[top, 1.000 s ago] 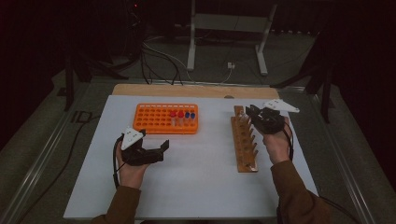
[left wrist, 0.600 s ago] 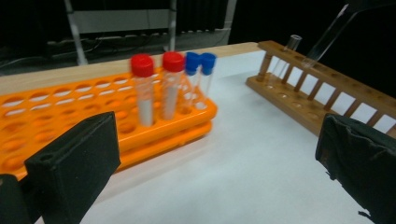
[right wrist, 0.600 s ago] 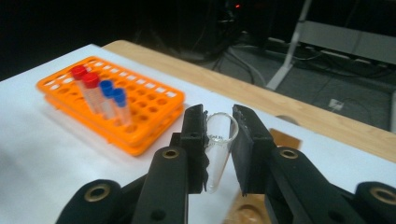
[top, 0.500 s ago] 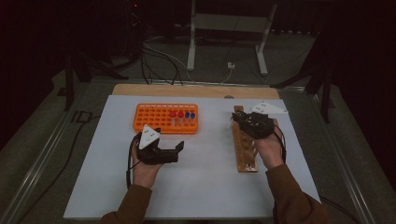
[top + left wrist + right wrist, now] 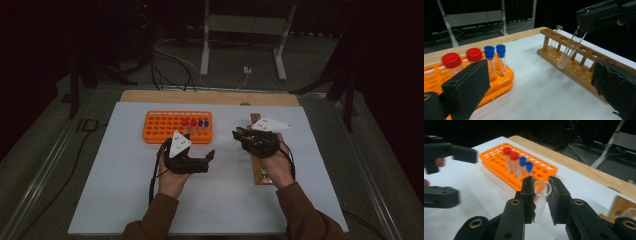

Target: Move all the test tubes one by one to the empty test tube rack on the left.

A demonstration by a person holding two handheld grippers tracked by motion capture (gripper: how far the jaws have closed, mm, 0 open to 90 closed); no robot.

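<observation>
A clear, uncapped glass tube (image 5: pixel 541 195) is clamped between the jaws of my right gripper (image 5: pixel 541 190). In the left gripper view that tube (image 5: pixel 570 48) hangs tilted above the wooden rack (image 5: pixel 579 67), held by the right gripper (image 5: pixel 599 15). A second empty glass tube (image 5: pixel 555 40) stands at the rack's far end. My left gripper (image 5: pixel 541 92) is wide open with nothing in it and faces the tube. In the high view the left gripper (image 5: pixel 212 155) and right gripper (image 5: pixel 235 135) point at each other mid-table, a small gap apart.
An orange rack (image 5: pixel 165 127) stands behind the left gripper and holds two red-capped tubes (image 5: pixel 510 161) and two blue-capped tubes (image 5: pixel 526 166). The wooden rack (image 5: pixel 260 175) lies partly under the right hand. A white sheet (image 5: pixel 125 190) covers the table.
My left gripper has moved right towards the table's middle. My right gripper has come left and nearer, away from the wooden rack's far end, with the glass tube in it.
</observation>
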